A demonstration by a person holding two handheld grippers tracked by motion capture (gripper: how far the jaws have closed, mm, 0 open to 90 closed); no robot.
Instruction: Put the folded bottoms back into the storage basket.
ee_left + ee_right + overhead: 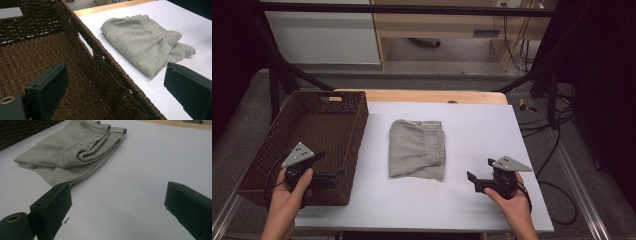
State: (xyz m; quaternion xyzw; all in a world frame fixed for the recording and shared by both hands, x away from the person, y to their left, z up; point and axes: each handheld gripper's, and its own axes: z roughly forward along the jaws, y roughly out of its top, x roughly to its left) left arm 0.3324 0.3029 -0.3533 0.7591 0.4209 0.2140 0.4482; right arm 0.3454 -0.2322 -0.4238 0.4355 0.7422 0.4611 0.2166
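I see the worktop covered with a white sheet, and in the middle of it lies a folded grey garment with an elastic waistband. It lies flat on the sheet, to the right of a brown woven basket that stands on the left side of the worktop, and it is apart from the basket wall.

My left tongs are held by the left hand over the near right corner of the basket. In the left gripper view its jaws stand wide apart with nothing between them; one jaw is over the basket floor, the other over the white sheet, and the basket rim runs between them.

My right tongs are held by the right hand low above the sheet, near the lower right corner of the garment but not touching it. In the right gripper view the jaws are also spread wide and carry nothing, and the garment lies ahead of them, on the left
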